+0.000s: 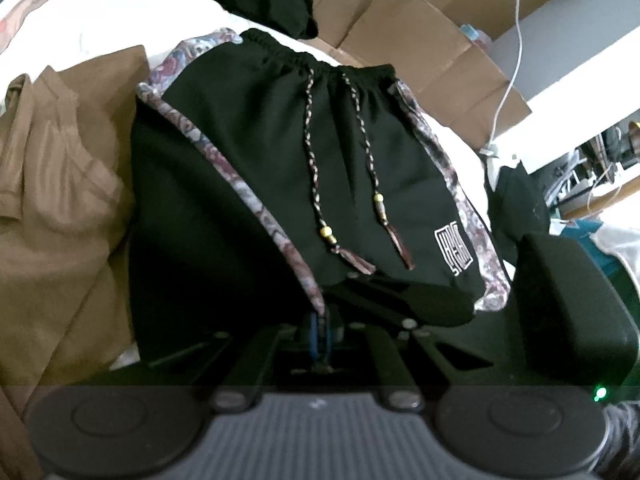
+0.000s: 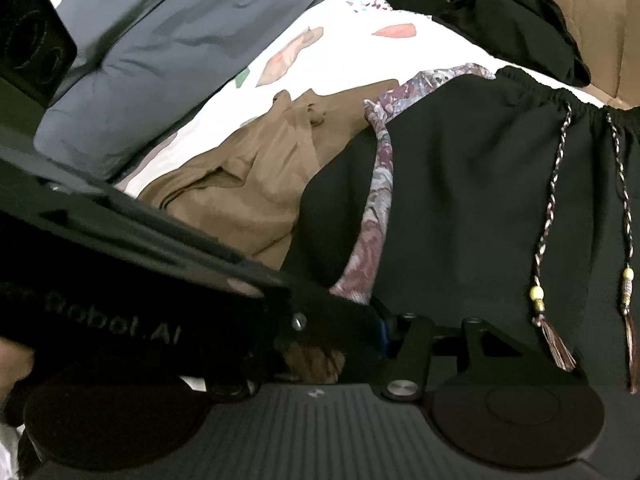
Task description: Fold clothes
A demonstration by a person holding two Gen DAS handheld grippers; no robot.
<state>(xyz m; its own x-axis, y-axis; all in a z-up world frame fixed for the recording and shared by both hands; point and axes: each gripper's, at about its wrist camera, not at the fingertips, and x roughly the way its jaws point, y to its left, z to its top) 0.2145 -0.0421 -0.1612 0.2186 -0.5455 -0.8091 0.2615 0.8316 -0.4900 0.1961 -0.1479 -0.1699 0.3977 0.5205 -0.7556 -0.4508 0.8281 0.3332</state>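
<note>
Black shorts (image 1: 280, 168) with paisley side stripes, an elastic waistband and two braided drawstrings lie on the bed; they also show in the right wrist view (image 2: 460, 200). My left gripper (image 1: 320, 334) is shut on the shorts' near hem by the paisley stripe. My right gripper (image 2: 380, 330) is shut on the same hem next to the stripe (image 2: 372, 216). The other gripper's black body (image 2: 140, 280) crosses the right wrist view at the left and hides part of the bedding.
A brown garment (image 1: 60, 200) lies crumpled left of the shorts. A black garment (image 2: 516, 28) lies beyond them on the white patterned sheet (image 2: 340, 52). A grey pillow (image 2: 160, 52) is at far left. Cardboard boxes (image 1: 432, 48) and a white cable (image 1: 516, 40) stand beyond the bed.
</note>
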